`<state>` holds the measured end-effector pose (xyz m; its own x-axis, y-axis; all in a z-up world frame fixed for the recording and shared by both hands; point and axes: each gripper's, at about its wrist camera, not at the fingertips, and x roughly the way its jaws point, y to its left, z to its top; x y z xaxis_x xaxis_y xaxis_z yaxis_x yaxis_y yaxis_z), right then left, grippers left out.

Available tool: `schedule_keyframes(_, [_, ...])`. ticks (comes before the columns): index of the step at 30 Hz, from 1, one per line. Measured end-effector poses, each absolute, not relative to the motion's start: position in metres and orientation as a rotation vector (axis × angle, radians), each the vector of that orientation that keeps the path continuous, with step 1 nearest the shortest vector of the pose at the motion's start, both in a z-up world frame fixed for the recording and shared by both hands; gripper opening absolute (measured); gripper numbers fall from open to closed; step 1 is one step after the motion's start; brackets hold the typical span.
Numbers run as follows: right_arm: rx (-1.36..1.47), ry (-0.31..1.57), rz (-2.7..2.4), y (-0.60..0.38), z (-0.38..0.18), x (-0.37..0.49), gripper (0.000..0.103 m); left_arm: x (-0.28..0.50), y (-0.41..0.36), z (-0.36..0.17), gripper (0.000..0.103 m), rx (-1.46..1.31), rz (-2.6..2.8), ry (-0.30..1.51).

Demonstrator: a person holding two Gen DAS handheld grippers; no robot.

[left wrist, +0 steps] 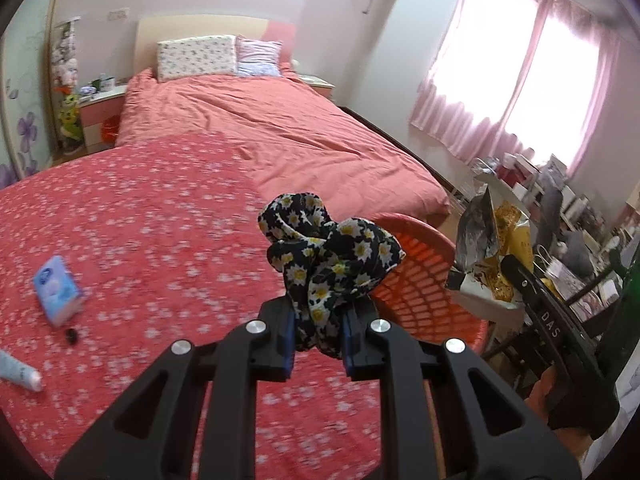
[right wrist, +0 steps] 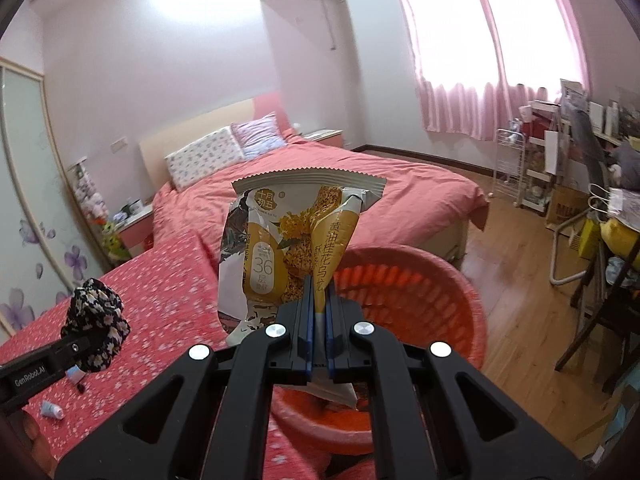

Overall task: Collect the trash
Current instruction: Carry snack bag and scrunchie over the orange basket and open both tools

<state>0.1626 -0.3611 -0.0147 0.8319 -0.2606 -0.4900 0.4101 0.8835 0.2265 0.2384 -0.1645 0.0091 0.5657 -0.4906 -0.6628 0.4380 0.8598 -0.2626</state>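
Note:
My left gripper point(left wrist: 319, 324) is shut on a black scrunchie with daisy print point(left wrist: 332, 252), held above the red floral tablecloth point(left wrist: 160, 220). The same left gripper point(right wrist: 86, 340) and scrunchie point(right wrist: 96, 322) show at the lower left of the right wrist view. My right gripper point(right wrist: 319, 312) is shut on a yellow and white snack wrapper point(right wrist: 288, 240), which hangs over the orange slotted basket point(right wrist: 420, 292). In the left wrist view the wrapper point(left wrist: 492, 252) and right gripper point(left wrist: 516, 276) are at the right, past the basket point(left wrist: 424, 280).
On the tablecloth lie a blue tissue pack point(left wrist: 56, 290), a small black item point(left wrist: 72, 335) and a white tube point(left wrist: 20, 372). Behind stands a bed with a coral cover point(left wrist: 280, 128). A cluttered desk and chairs point(right wrist: 600, 208) line the right side on a wooden floor.

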Motion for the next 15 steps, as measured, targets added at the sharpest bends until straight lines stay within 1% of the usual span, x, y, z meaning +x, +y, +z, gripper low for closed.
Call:
schedule_keyframes(12, [0.377,0.481,-0.44,-0.401,-0.032,0.167,0.005,0.25,-0.246,-0.014,0.019,-0.022,-0.691,0.847])
schedule_keyframes(15, [0.397,0.493,-0.448,-0.411,-0.038,0.17,0.005,0.255,-0.265,-0.023,0.021,-0.014,-0.718,0.869])
